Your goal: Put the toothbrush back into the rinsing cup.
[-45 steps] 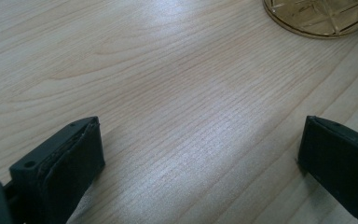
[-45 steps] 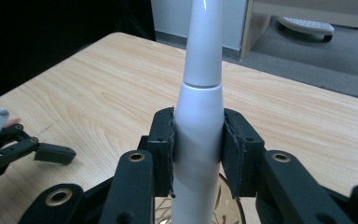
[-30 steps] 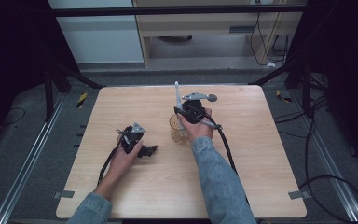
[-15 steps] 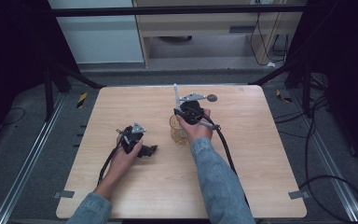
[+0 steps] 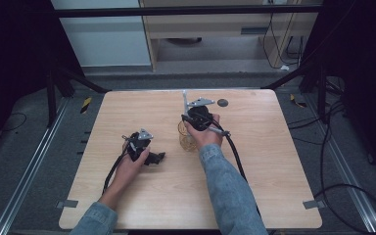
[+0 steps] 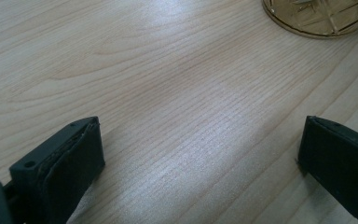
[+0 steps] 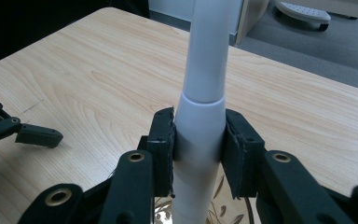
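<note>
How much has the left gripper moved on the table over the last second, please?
No, not noticeably. In the high view the left gripper lies at the same spot left of the gold wire cup, jaws open over the table.

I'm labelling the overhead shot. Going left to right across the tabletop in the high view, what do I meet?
Left tongs → gold wire cup → dark round disc. The right tongs overlap the cup, so I leave them out.
</note>
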Motion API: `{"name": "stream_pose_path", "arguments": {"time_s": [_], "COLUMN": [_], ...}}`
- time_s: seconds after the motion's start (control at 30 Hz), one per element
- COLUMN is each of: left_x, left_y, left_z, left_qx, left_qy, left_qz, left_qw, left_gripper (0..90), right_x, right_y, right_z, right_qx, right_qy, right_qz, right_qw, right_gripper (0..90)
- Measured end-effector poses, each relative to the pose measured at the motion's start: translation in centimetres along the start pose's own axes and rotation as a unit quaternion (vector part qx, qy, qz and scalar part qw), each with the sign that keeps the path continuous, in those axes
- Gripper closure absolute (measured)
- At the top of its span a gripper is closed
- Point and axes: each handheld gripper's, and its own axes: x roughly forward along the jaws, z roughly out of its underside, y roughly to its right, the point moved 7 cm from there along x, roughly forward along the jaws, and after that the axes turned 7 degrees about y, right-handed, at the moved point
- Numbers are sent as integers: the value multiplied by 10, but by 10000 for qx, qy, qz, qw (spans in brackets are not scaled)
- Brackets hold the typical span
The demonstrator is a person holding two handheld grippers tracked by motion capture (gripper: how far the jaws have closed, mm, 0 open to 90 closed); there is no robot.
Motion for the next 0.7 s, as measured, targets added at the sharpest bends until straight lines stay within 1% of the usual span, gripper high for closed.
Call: {"name": "stream_pose_path", "arguments": {"time_s": [0.13,0.43,0.7], "left_x": [0,0,0], "left_y": [0,0,0], "left_z": [0,0,0], "left_qx": [2,-7,-15], "left_qy": [0,7,15], "left_qz": [1,2,-2], "left_qw": [10000,10000,10000], "left_gripper": [0,0,0], "right_x": [1,3,3], "right_y": [-2,-5,-6], "right_z": [0,-2,-4], "right_qx": [-49,-31,-52], "right_qy": [-8,-21,-8], "right_qz": [-17,-77,-71], "right_qw": [10000,10000,10000], "right_gripper": [665,656,618]}}
